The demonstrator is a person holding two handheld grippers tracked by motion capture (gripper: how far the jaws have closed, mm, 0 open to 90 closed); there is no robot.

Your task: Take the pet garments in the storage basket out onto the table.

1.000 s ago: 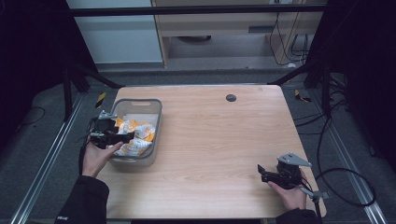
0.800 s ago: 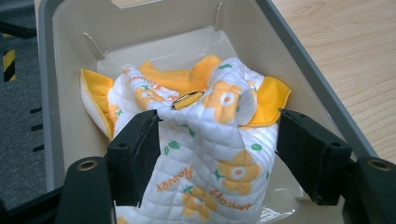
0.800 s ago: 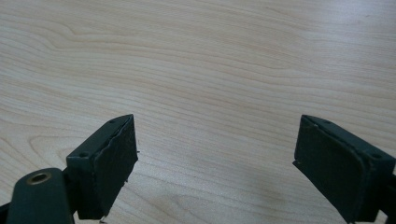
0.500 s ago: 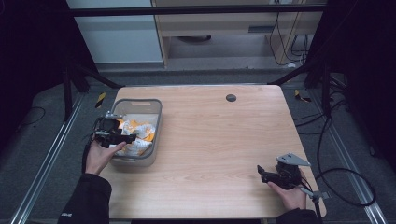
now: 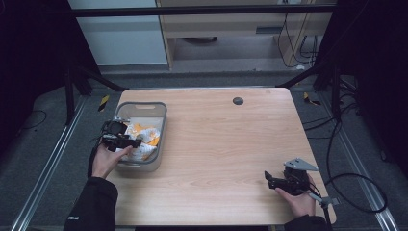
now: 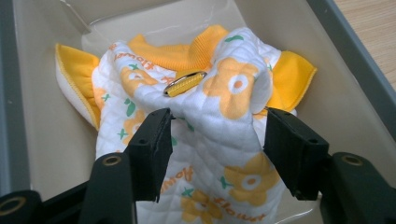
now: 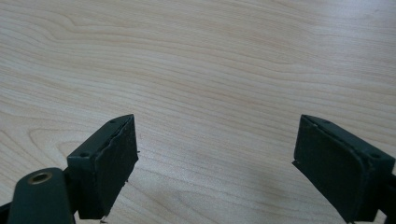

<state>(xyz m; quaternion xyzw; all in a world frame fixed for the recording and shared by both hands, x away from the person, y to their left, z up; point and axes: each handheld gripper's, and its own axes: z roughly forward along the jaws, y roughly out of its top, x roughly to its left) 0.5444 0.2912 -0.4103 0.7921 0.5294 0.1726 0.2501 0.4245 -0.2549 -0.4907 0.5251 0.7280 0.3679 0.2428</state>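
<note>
At the left of the high view, the left tongs are held low over the grey bin, reached in from its near-left corner by a hand whose dark sleeve enters from the bottom edge. The tongs are pointed to the right of the frame, into the bin.

In the left gripper view, the left tongs are seen straddling a raised fold of the quilted garment, white with orange flowers and orange ribbed trim. The jaws have just been closing, with the fold between them; the left pad lies against the cloth, while a narrow gap seems to remain at the right pad, so the cloth is bracketed rather than firmly pinched. A small yellow tag is seen on the crest of the fold, just beyond the pads. The garment is lying inside the bin, whose pale walls are seen close on both sides and hem in the tongs.

At the lower right of the high view, the right tongs are held by the other hand just above the wooden desk, pointed left, well apart from the bin. In the right gripper view, the right tongs are spread wide with bare wood grain between them.

A small dark round spot is seen near the desk's far edge.
</note>
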